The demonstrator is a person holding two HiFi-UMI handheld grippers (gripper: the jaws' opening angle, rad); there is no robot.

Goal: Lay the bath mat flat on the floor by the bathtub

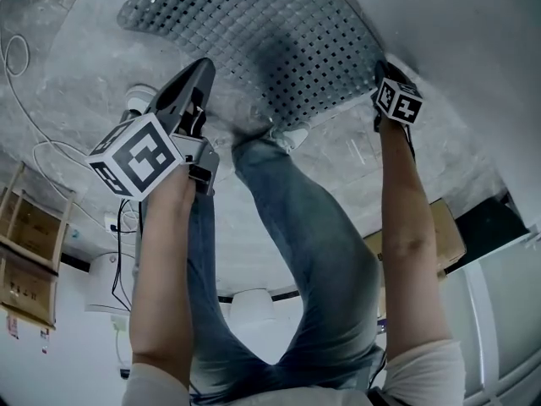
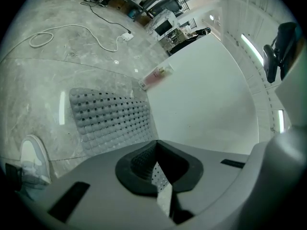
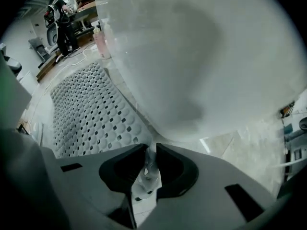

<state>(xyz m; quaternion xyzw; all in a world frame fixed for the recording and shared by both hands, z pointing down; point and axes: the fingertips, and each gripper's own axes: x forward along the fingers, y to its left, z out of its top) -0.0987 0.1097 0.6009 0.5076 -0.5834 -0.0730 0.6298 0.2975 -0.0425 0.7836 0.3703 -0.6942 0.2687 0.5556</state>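
A grey perforated bath mat [image 1: 254, 32] lies on the marble floor beside the white bathtub [image 1: 456, 24]. My right gripper [image 1: 382, 73] sits at the mat's near right corner, pointing steeply down. In the right gripper view its jaws [image 3: 151, 150] stand narrowly apart with a translucent bit of the mat's corner pinched between them, and the rest of the mat [image 3: 86, 109] spreads to the left along the tub [image 3: 201, 56]. My left gripper [image 1: 201, 68] hovers at the mat's left side, shut [image 2: 156, 142] and holding nothing I can see. The mat [image 2: 110, 119] lies just ahead of it.
The person's legs in jeans [image 1: 296, 227] and a white shoe [image 1: 292, 136] stand at the mat's near edge. A white cable [image 2: 72, 30] trails over the floor. A pink bottle [image 2: 156, 75] lies by the tub's far end. A cardboard box [image 1: 444, 227] and a wooden shelf [image 1: 25, 244] stand behind.
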